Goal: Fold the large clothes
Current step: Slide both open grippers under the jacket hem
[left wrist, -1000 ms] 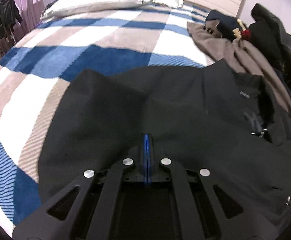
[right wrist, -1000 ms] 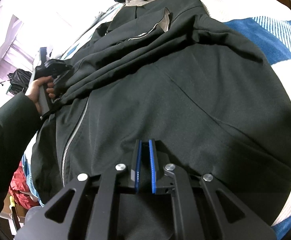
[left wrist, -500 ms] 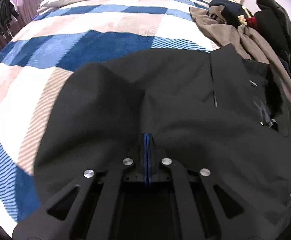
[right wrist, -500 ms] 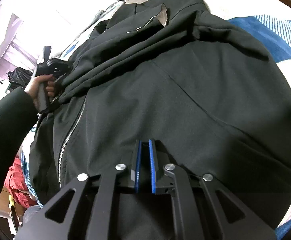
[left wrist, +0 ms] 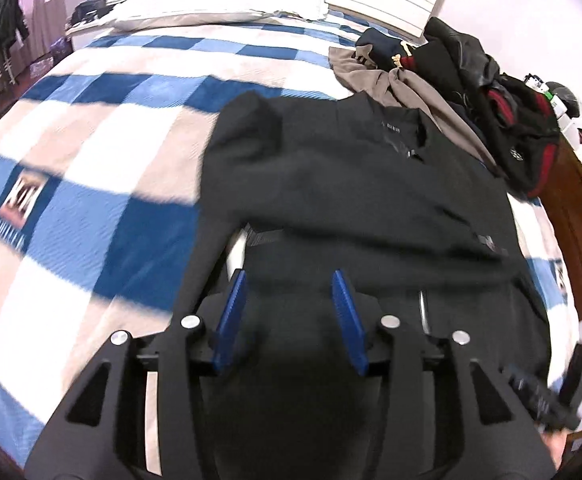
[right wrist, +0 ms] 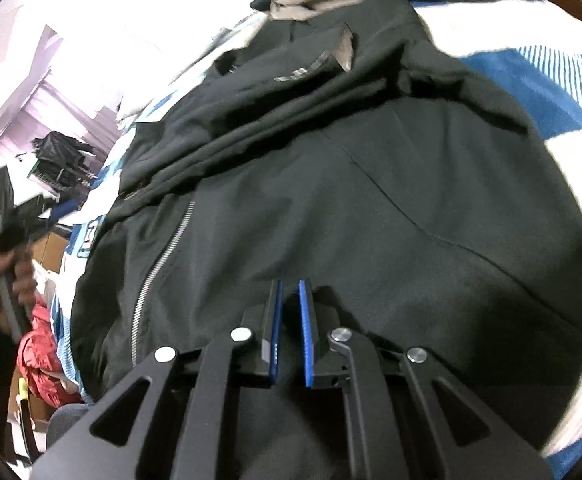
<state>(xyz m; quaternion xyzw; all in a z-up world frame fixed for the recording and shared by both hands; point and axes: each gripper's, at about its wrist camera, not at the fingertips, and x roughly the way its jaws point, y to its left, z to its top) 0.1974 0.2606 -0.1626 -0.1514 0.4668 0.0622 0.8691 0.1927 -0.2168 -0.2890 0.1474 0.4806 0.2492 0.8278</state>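
I am working on a black jacket (left wrist: 355,184) that is lying spread across the checked bedspread (left wrist: 91,168), its collar end toward a pile of other clothes (left wrist: 471,80) by the headboard. One sleeve is lying folded across the chest, and the zipper (right wrist: 159,264) is running down the front, partly undone near the collar.

My left claw (left wrist: 289,316) is opening right now, its blue pads standing apart with nothing between them; the jacket is lying below and ahead of it, not in its grip. My right claw (right wrist: 289,332) is nearly clenched, pinching a ridge of the jacket's cloth near the hem between its narrow-set pads. From the right-hand view I can see my left hand (right wrist: 9,276) holding its tool off beyond the far side of the jacket, clear of the cloth.

What is worrying me: the folded sleeve is only resting there, so if I am tugging with the right claw while the left is holding nothing, the whole jacket may be sliding on the soft bedspread and the sleeve may be slipping off again. The cloth looks smooth and thick, so a shallow pinch could be letting go mid-lift. The collar is also sitting just beside that pile of clothes, and a careless pull could be snagging or dragging some of it along. The open zipper could be letting the two front panels shift apart and spoil the fold.
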